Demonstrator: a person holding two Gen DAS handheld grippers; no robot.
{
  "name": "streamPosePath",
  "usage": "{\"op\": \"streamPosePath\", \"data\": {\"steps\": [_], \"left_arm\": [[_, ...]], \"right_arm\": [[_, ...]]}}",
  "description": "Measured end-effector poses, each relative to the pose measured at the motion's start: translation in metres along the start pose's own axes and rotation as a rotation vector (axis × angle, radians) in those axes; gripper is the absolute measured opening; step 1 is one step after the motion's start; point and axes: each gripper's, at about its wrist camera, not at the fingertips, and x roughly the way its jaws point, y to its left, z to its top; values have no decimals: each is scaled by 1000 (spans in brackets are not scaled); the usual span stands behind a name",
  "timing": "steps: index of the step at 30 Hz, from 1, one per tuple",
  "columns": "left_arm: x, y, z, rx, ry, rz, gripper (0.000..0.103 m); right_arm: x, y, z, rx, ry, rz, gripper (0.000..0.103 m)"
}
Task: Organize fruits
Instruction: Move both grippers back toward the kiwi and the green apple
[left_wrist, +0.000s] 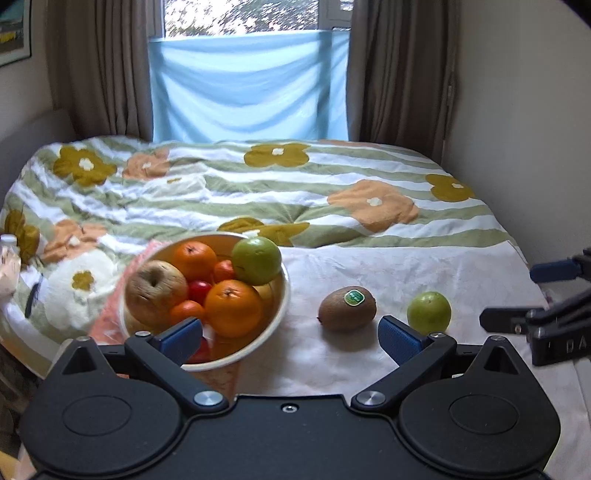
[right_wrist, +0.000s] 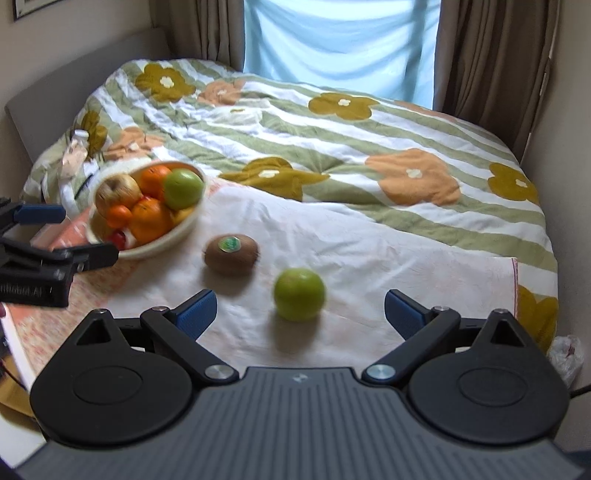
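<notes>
Both the left gripper (left_wrist: 291, 336) and right gripper (right_wrist: 299, 312) are held spread wide, nothing grasped yet. Just right of the bowl (left_wrist: 273, 317), a kiwi (left_wrist: 348, 307) and green apple (right_wrist: 299, 293) are left loose on the white cloth (right_wrist: 369, 251), probably meant for the already-heaped bowl. Beyond it, a flowered duvet (left_wrist: 295, 192) and curtained window (left_wrist: 247, 22) are seen.
</notes>
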Motion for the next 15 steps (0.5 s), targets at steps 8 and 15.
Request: {"op": "streamPosePath", "data": {"steps": [8,15], "left_arm": [[51,-25,-1,-66,54,15,102],[85,-42,0,-100,86,17,96]], "right_arm": [[45,-26,-14,-21,27,64,103],[71,-33,-19,-24,41,128,103]]}}
